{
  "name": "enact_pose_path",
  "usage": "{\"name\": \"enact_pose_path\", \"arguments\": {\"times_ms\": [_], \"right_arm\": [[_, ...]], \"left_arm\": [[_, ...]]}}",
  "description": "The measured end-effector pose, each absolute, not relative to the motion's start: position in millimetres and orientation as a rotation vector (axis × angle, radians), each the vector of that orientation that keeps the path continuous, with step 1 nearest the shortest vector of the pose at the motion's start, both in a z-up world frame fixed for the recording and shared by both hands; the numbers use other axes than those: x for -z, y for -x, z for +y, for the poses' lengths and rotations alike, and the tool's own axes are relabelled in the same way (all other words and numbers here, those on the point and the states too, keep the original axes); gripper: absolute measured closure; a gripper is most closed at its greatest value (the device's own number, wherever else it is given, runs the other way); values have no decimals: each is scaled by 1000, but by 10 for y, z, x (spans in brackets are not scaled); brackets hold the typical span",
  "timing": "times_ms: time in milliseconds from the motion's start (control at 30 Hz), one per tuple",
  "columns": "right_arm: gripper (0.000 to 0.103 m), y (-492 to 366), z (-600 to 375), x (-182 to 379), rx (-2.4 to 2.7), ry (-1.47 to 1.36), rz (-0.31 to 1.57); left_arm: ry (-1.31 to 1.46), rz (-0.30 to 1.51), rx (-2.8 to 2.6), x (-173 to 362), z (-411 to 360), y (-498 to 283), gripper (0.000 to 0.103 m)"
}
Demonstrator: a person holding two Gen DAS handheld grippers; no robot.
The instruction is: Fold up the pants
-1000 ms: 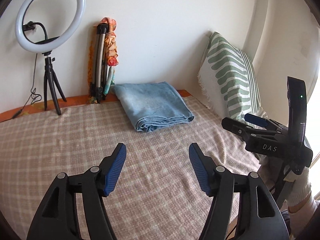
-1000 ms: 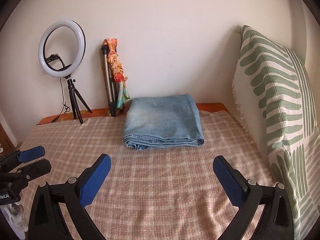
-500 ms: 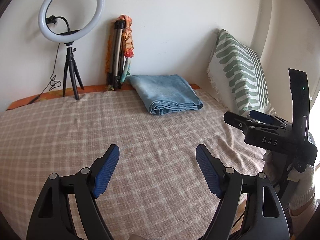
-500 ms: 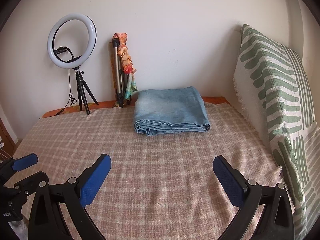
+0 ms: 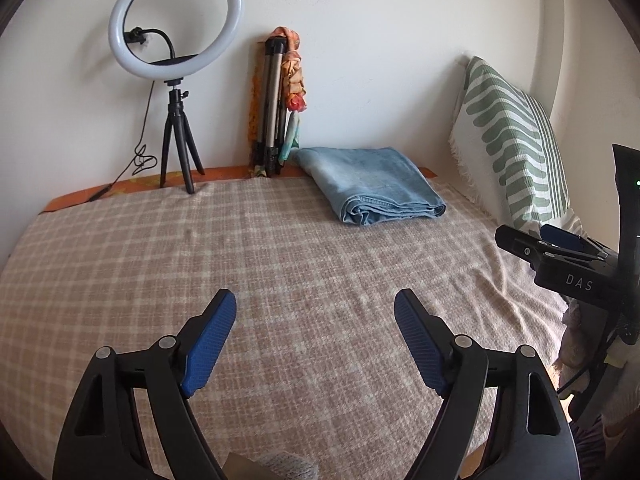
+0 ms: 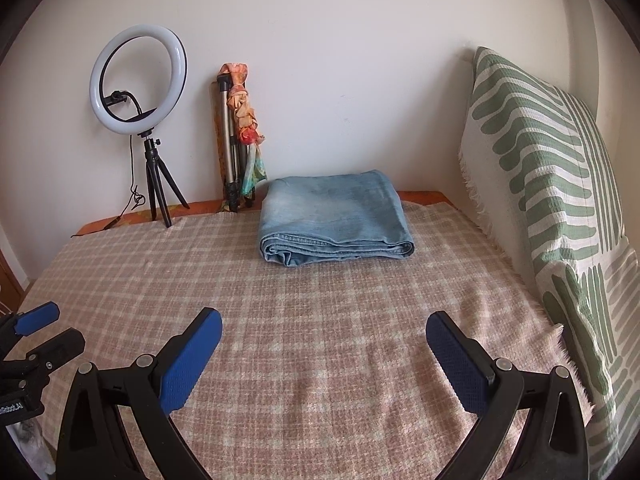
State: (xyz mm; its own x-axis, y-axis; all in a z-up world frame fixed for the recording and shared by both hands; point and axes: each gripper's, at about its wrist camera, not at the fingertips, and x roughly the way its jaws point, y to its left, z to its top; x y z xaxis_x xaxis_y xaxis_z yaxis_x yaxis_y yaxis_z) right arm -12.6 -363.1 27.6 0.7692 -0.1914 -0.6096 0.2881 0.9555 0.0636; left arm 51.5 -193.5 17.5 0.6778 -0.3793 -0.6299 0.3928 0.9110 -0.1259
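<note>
Jeans (image 6: 336,216), folded into a thick stack, are seen at twelve o'clock on the checked blanket (image 6: 320,340). Left gripper (image 5: 315,338) jaws have just been opening, nothing between them; right gripper (image 6: 323,354) jaws are spread wide, empty.

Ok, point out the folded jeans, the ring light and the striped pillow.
folded jeans (image 6: 334,210), right wrist view, middle of the top layer.
ring light (image 5: 176,16), left wrist view, right side of the ring.
striped pillow (image 6: 532,152), right wrist view, front face.
</note>
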Motion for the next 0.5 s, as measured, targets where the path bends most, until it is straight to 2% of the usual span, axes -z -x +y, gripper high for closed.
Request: {"name": "enact_pose_path", "arguments": {"times_ms": [233, 500], "right_arm": [[0, 127, -3670, -239, 274, -159, 650], [0, 142, -3690, -244, 283, -156, 645]], "left_arm": [[-40, 703, 452, -186, -1993, -486, 21], [-40, 712, 453, -174, -1993, -496, 16]]}}
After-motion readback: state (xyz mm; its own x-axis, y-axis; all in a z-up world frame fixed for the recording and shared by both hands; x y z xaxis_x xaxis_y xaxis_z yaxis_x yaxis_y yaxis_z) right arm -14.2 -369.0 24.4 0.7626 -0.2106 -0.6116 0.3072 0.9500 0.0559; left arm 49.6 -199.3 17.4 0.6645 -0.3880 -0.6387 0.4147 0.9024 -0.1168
